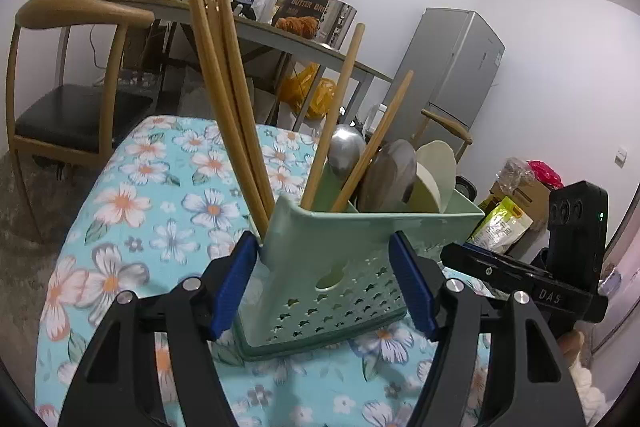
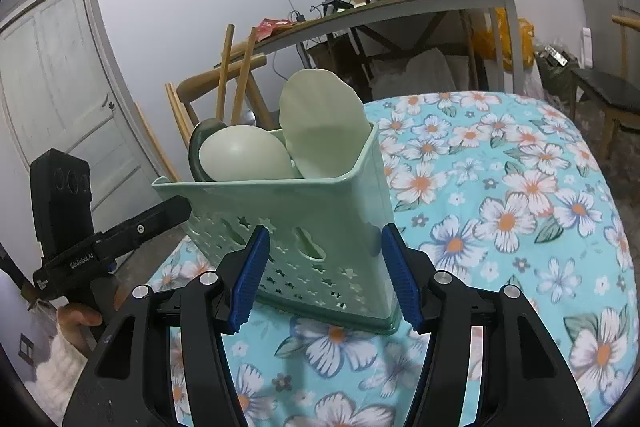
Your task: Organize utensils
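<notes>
A pale green perforated utensil basket (image 1: pixel 340 291) (image 2: pixel 320 203) sits on the blue floral tablecloth (image 1: pixel 140 187). My left gripper (image 1: pixel 324 285) is shut on one end of it, its blue pads against the two side walls. My right gripper (image 2: pixel 324 279) is shut on the opposite end in the same way. Several wooden chopsticks (image 1: pixel 224 99) lean out of the basket, and two more (image 1: pixel 336 115) stand beside a metal spoon (image 1: pixel 346 147), a grey spoon (image 1: pixel 388 179) and a cream spoon (image 1: pixel 436 171). The right wrist view shows a pale green spoon (image 2: pixel 244 157) and a cream spoon (image 2: pixel 320 123).
Beyond the table's far edge stand a wooden chair (image 1: pixel 72 107), a cluttered grey desk (image 1: pixel 280 35) and a fridge (image 1: pixel 452 67). A white door (image 2: pixel 52 87) and a dark bench (image 2: pixel 608 95) flank the table. A hand in a white sleeve (image 2: pixel 76 319) holds the left gripper's handle.
</notes>
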Demonstrator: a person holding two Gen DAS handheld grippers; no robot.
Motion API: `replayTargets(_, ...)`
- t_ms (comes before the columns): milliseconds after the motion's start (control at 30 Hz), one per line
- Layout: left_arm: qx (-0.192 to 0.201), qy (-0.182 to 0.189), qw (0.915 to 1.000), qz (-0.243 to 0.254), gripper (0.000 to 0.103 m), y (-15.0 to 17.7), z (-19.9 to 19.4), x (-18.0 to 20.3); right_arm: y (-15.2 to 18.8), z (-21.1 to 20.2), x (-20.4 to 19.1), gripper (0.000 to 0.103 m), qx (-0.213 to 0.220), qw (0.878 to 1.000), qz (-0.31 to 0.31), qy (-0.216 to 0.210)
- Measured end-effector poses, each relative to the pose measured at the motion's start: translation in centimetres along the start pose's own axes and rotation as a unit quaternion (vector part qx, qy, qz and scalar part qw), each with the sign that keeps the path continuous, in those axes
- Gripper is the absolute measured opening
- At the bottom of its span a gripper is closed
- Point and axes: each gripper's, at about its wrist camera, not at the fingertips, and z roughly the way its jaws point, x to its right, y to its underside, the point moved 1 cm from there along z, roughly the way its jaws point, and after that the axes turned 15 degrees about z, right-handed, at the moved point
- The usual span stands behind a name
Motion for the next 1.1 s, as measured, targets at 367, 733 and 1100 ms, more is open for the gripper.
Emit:
replayTargets(367,-0.006,0.005,0.9998,0.019,0.066,1.1,-1.7,1.9,2.0,-2.0,-0.4,0.056,0.007,1.0,0.007,0.009)
replayTargets(733,0.0,-0.017,0.9995,0.025,0.066,2.9,-4.4,4.8,4.0,-4.2,-0.3,0.056,0.012,1.0,0.008,0.005)
replayTargets(1100,-0.013,-0.041,0.9979,0.048,0.066,3.2,-5.7,7.4,5.3,-5.5,0.8,0.057,0.021,0.999,0.029,-0.008)
